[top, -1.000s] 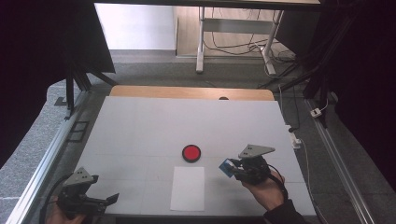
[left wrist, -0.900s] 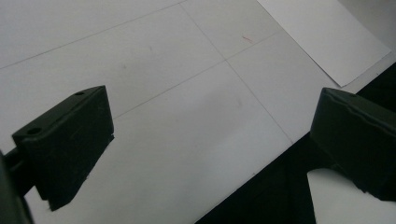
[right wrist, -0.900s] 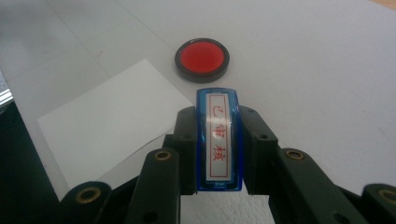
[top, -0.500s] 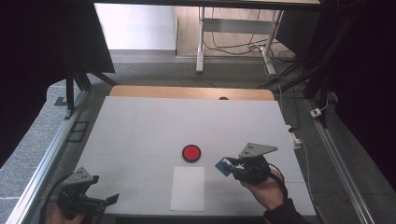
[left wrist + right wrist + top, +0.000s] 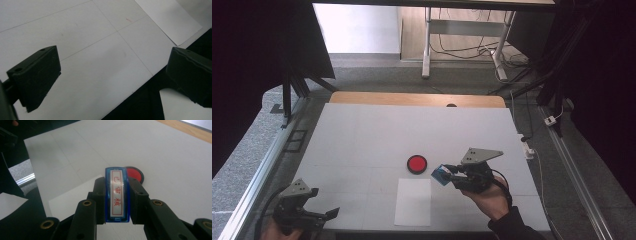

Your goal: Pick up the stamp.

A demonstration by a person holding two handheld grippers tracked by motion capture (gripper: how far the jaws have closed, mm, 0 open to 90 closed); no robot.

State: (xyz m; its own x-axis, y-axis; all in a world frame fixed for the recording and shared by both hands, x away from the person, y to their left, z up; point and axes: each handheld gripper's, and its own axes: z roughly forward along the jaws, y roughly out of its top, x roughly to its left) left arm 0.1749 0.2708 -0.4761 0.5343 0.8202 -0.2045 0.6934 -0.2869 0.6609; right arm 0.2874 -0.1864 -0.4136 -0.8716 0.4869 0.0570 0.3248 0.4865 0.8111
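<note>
White laminate covers the bench [image 5: 362, 145], scored by faint grid lines, with a strip of bare wood along its far edge and a small dark hole in that strip. From the high view I note a sheet of white paper [image 5: 413, 201] lying flat near the front edge, and a round red ink pad [image 5: 417, 163] in a black rim just beyond the paper's far edge, apart from it.

My right tool [image 5: 443, 173] hovers above the bench, just right of the ink pad, its jaws clamped on a blue stamp [image 5: 441, 174]. In the right gripper view the stamp [image 5: 117, 195] sits upright between the two black jaws, its white label with red characters facing the camera, and the ink pad [image 5: 134, 174] shows directly behind it.

My left tool [image 5: 324, 214] sits at the near left corner of the bench, low over the surface. In the left gripper view its jaws stand wide apart with nothing between them; beyond them I see the bench's front edge and a corner of the paper [image 5: 167, 20].

Around the bench I record grey speckled flooring, metal rails on both sides, dark curtains left and right, and a metal frame with loose cables at the far end.
</note>
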